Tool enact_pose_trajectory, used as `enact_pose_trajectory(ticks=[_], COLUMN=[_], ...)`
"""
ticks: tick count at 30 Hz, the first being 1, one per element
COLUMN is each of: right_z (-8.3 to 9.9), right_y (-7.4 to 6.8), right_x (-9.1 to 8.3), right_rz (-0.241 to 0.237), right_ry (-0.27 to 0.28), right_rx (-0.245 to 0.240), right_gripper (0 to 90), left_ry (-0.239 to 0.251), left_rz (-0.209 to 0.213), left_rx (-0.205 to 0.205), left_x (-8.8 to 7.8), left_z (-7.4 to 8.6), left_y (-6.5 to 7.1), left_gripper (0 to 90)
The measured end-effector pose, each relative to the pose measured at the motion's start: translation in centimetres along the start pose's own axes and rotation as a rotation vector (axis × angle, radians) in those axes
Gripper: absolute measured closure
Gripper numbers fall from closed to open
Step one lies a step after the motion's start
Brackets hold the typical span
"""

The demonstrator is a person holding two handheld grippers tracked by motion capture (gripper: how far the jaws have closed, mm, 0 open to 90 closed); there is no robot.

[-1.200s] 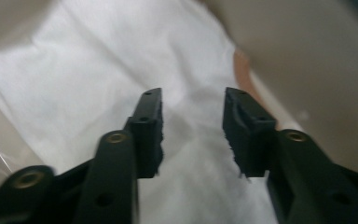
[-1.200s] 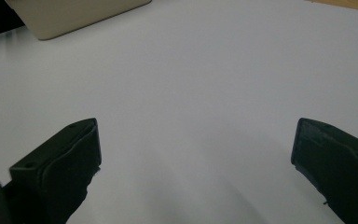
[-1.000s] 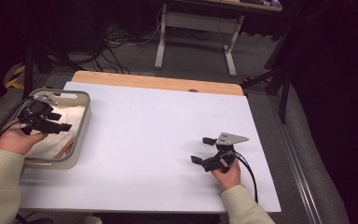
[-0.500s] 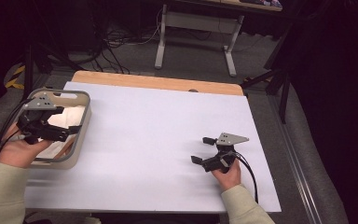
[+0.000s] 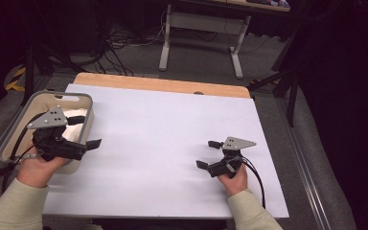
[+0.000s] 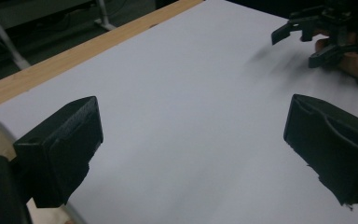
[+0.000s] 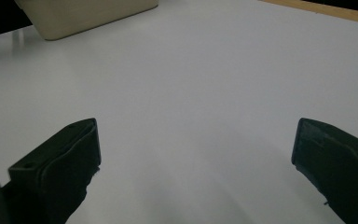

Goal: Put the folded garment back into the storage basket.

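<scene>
Left gripper (image 5: 87,132) hangs over the right rim of the beige bin (image 5: 87,103) at the counter's (image 5: 163,124) left edge, jaws spread wide with nothing between them, having just been opening. What lies inside the bin is hidden behind the hand. Its long axis runs from the high view's foreground toward the far edge. Right gripper (image 5: 209,154) rests on the white counter, jaws apart and empty, pointing left. Since a second ago, the left gripper has come out of the bin toward the counter's middle; the right has kept its place.
</scene>
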State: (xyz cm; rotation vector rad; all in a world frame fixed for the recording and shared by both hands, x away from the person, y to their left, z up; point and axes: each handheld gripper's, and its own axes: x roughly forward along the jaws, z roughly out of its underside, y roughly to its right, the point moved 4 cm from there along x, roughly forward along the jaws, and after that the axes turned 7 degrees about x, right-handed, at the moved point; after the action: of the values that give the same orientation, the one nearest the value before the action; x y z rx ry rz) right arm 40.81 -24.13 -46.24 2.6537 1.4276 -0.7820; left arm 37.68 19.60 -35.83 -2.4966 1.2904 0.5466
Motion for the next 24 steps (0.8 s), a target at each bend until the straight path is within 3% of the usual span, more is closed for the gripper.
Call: enact_pose_trajectory(ticks=[7,17,24], right_z=[-0.1,-0.2,-0.3], right_y=[-0.2,-0.5,-0.9], right_x=[-0.1,-0.3,-0.4], right_rz=[-0.005,-0.010,-0.016], right_ry=[0.005,0.019,0.032], right_rx=[-0.009,-0.030,-0.054], right_gripper=[1.7,1.6,1.4], left_ry=[0.039,0.078,0.055], left_rz=[0.079,0.141,0.182], left_rx=[0.001,0.001,0.016], left_x=[2.8,5.9,8.9], left_z=[0.1,0.6,2.0], left_y=[1.8,3.2,3.8], left_gripper=[5.4,5.5,4.6])
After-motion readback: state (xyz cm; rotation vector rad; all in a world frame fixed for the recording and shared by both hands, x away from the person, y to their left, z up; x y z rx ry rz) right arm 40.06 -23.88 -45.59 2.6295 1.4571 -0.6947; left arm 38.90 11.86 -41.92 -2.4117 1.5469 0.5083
